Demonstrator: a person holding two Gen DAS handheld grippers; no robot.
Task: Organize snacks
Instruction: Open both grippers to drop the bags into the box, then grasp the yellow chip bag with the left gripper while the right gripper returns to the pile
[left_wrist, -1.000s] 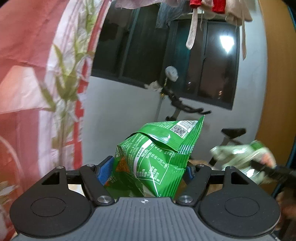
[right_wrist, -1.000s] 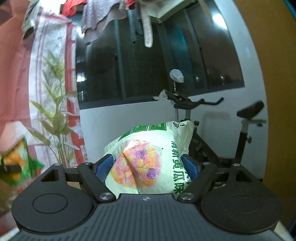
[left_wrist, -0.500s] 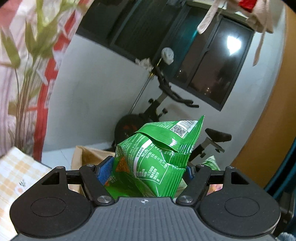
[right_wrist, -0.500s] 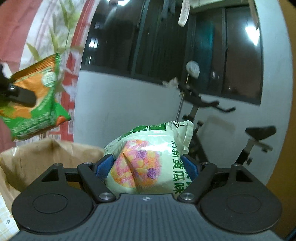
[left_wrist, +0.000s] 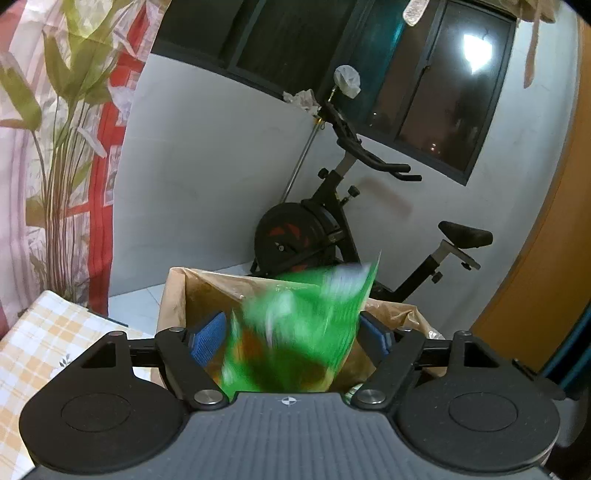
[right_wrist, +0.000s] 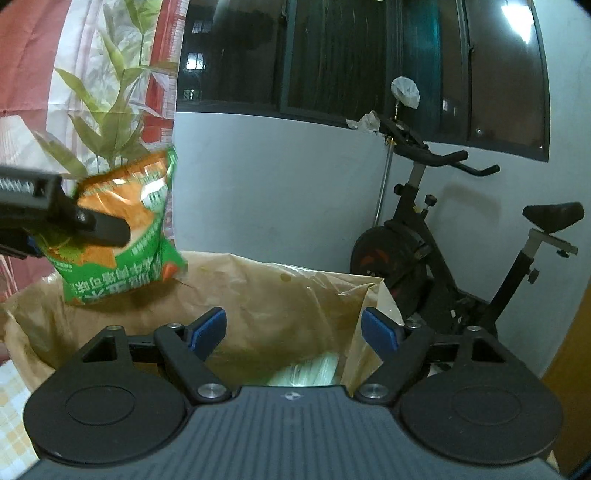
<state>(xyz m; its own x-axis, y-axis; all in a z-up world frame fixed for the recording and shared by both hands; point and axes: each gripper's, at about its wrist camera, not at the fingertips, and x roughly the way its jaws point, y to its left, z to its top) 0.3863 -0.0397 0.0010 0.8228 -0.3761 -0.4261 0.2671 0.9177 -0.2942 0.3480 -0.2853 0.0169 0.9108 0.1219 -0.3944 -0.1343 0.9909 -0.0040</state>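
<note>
the left gripper (left_wrist: 291, 336) hangs over the open mouth of a brown paper bag (left_wrist: 207, 291), its blue pads (left_wrist: 207, 336) spread. its jaws have just been opening, and the green snack packet (left_wrist: 295, 332) between them is smeared with blur, a gap showing beside the left pad, so the pads do not seem to press it. seen from the right wrist camera, the same green snack packet (right_wrist: 125, 229), orange on its face, sits at the left gripper (right_wrist: 55, 225) above the bag's left rim (right_wrist: 33, 295).

the right gripper (right_wrist: 293, 330) points into the same bag, jaws spread wide with nothing between the blue pads (right_wrist: 207, 330). a pale snack packet (right_wrist: 310, 371) lies down inside the bag, just beyond the gripper's body.

the bag stands on a surface with a yellow checked cloth (left_wrist: 48, 332) at the near left. behind it, by the white wall, stands a black exercise bike (right_wrist: 424, 236), under a dark window (right_wrist: 332, 55). a red and white curtain printed with leaves (left_wrist: 55, 129) hangs at the far left.
</note>
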